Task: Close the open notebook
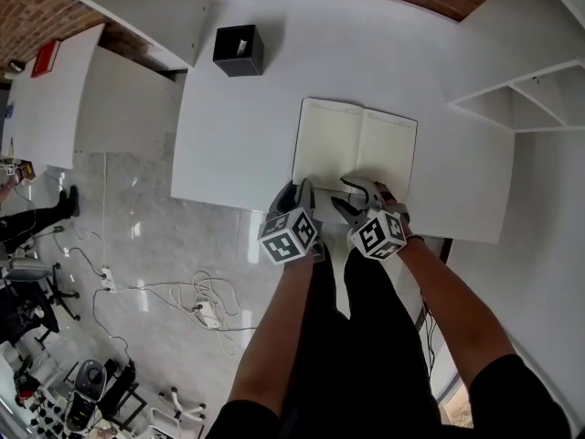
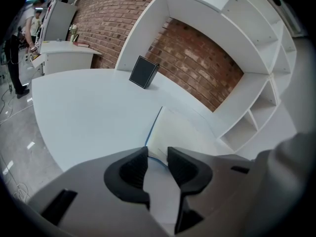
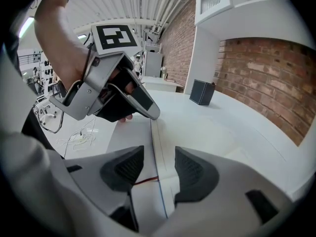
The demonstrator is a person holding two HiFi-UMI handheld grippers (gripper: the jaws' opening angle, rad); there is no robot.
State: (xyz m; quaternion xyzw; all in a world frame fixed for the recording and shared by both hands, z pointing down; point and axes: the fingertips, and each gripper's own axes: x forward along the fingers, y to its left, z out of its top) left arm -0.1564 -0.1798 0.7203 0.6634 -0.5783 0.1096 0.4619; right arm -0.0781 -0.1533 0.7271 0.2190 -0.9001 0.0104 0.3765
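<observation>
Cream notebook (image 1: 356,149) pages with a blue cover edge and red ribbon (image 3: 145,180); white worktop (image 1: 238,126); black box (image 1: 239,50); red-brown brick wall (image 2: 197,63). Left tongs (image 2: 157,153) and right tongs (image 3: 159,152): grey, with black ribbed pads (image 2: 133,172); their cubes (image 1: 291,236) carry black-and-white square markers. Floor (image 1: 155,236) pale grey, marbled.

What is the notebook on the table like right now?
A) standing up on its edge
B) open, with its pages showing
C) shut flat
B: the notebook lies open on the white table, with both pale pages facing up.
</observation>
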